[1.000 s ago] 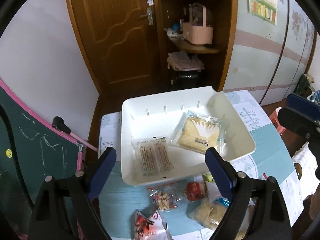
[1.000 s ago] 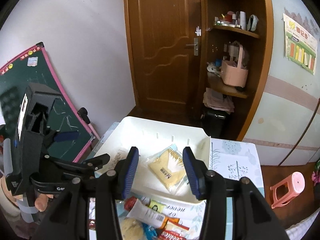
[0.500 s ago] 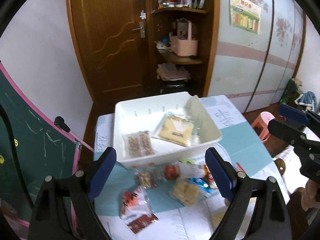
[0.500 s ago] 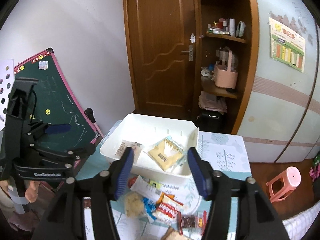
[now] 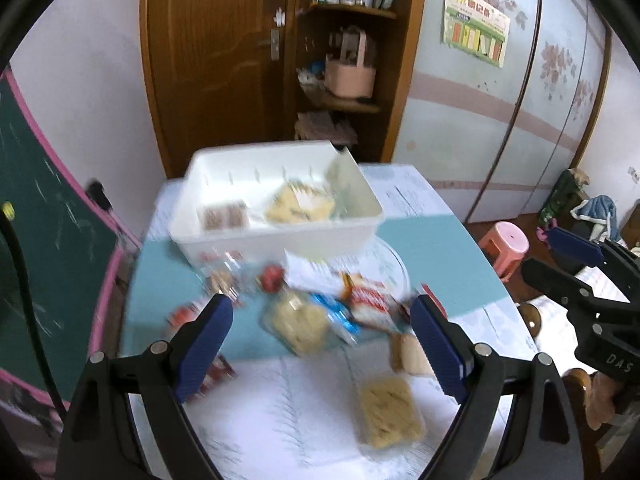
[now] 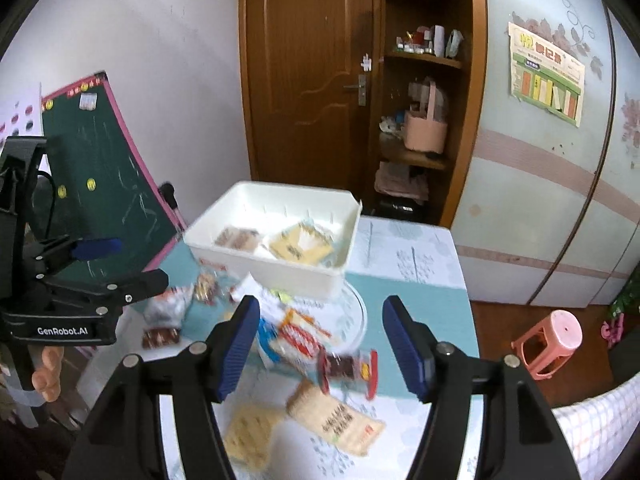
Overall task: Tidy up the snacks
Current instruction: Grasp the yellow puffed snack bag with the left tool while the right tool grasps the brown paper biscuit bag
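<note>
A white bin [image 5: 276, 236] [image 6: 288, 268] stands at the table's far end. It holds a yellow packet [image 5: 300, 206] [image 6: 300, 246] and a brown bar packet [image 5: 222, 216] [image 6: 238, 238]. Several loose snacks lie in front of it, blurred: a red-and-white packet [image 6: 298, 338], a dark packet with red ends [image 6: 348, 366], a long pale packet [image 6: 336, 420] and a cracker tray [image 5: 390, 412] [image 6: 250, 432]. My left gripper [image 5: 320, 312] [image 6: 132, 264] hangs open above them, holding nothing. My right gripper [image 6: 322, 308] [image 5: 560, 264] is opening, with nothing between its jaws.
A green chalkboard [image 6: 100, 168] with a pink frame leans at the table's left side. A pink stool [image 6: 548, 340] stands on the floor to the right. A wooden door and a corner shelf [image 6: 424, 160] rise behind the table. A round glass plate [image 6: 358, 316] lies under the bin.
Both grippers have drawn back from the bin, which now looks smaller and farther away. More loose snacks have come into view. The right jaws have spread wider.
</note>
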`<act>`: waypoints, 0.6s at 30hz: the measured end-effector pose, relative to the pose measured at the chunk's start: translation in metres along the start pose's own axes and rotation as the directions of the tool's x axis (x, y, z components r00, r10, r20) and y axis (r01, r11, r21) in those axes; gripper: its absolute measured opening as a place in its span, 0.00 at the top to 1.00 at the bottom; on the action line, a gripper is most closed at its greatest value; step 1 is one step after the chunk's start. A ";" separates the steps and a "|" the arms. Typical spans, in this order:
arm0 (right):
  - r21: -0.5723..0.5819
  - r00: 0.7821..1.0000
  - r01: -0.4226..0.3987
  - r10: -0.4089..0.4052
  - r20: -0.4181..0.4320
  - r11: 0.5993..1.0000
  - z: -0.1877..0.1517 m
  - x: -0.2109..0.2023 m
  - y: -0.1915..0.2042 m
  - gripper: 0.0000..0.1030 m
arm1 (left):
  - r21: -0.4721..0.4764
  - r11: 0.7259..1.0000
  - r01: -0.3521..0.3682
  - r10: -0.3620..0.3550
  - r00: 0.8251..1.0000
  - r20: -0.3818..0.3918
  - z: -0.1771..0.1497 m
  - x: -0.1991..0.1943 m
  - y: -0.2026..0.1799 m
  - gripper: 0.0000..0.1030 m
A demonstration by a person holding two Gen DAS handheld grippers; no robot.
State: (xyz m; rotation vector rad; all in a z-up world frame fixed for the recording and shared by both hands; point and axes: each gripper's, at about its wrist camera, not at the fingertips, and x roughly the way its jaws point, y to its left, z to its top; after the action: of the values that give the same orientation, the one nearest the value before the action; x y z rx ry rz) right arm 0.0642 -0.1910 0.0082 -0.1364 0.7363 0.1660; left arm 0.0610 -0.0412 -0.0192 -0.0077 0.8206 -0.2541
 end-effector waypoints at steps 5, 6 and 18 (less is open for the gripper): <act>-0.033 0.998 0.002 -0.003 -0.057 0.999 -0.038 0.014 -0.011 0.38 | -0.051 0.999 0.016 -0.017 0.999 -0.033 -0.050 0.029 -0.017 0.13; -0.038 0.998 0.006 -0.009 -0.070 0.999 -0.046 0.019 -0.014 0.38 | -0.064 0.998 0.020 -0.024 0.999 -0.048 -0.058 0.034 -0.019 0.13; -0.184 0.955 -0.150 0.094 -0.282 0.971 -0.116 0.091 -0.029 0.38 | -0.146 0.987 0.064 -0.104 0.954 -0.280 -0.108 0.101 -0.049 0.13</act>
State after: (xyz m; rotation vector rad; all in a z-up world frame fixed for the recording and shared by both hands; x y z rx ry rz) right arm 0.0603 -0.2313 -0.1366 -0.3136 1.0029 0.3473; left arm 0.0378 -0.1015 -0.1605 -0.1368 1.1281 -0.2833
